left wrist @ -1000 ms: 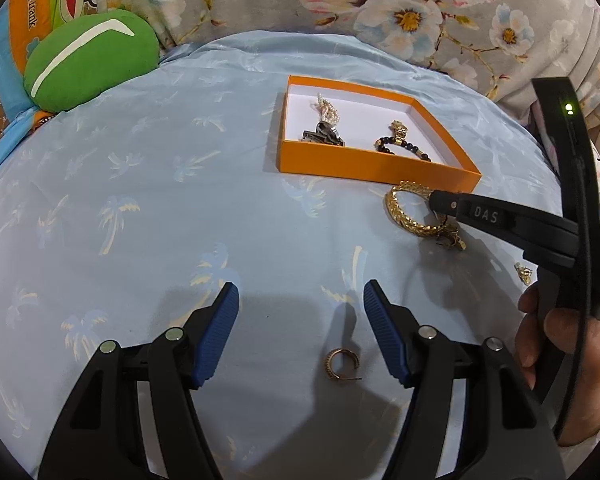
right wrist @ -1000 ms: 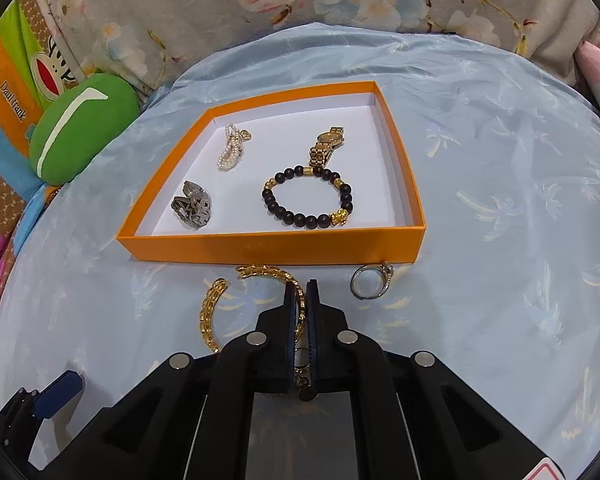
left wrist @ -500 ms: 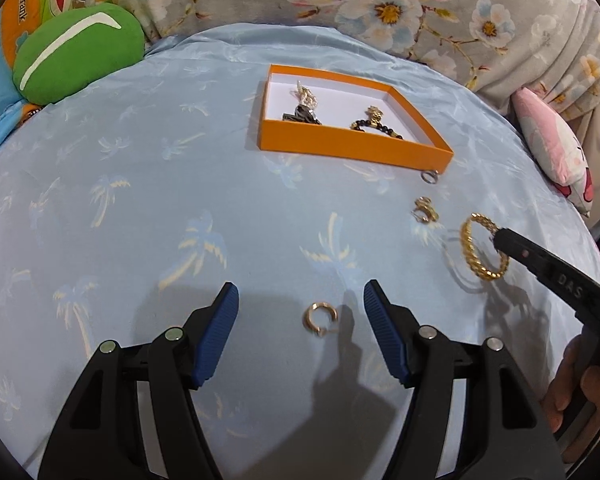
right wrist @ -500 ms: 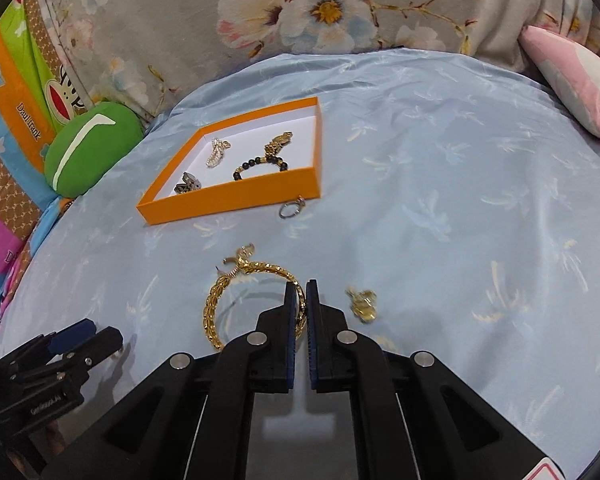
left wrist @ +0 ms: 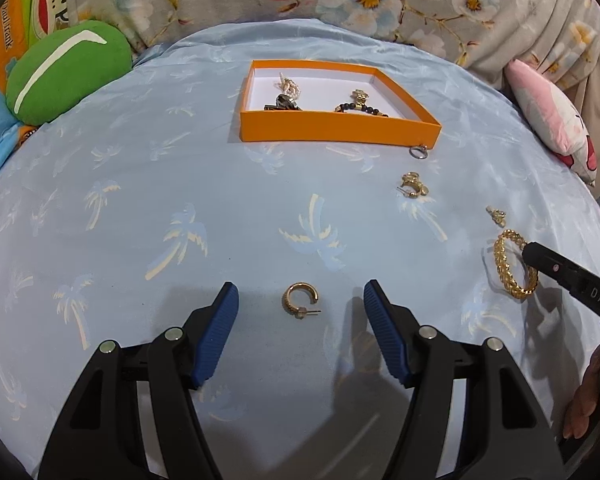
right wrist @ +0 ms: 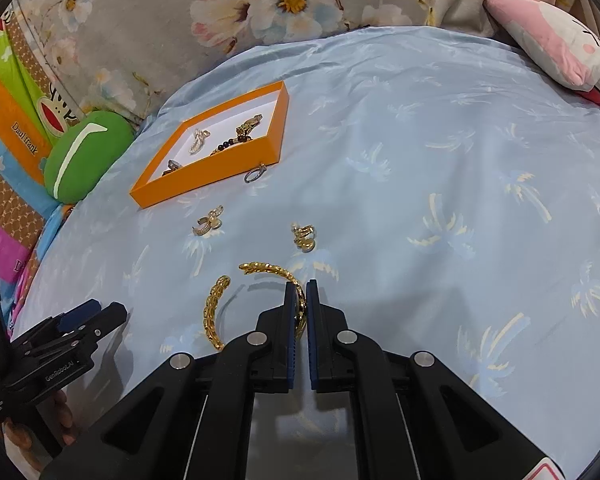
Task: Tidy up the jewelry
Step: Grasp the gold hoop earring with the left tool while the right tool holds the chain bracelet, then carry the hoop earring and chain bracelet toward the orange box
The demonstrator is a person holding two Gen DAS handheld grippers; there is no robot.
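Your right tongs (right wrist: 301, 300), clamped on the gold chain bangle (right wrist: 216, 312), have carried it away from the orange box (right wrist: 204, 184): a second ago the bangle lay right against the box's front wall, and now it sits well clear of it, with two small gold earrings (right wrist: 305, 236) between it and the box. The silver ring (right wrist: 255, 174) that was just beyond those tongs is now far ahead of them. In your left tongs' (left wrist: 300, 316) view, the gold hoop earring (left wrist: 300, 299) has drifted from near the right finger to midway between the fingers.
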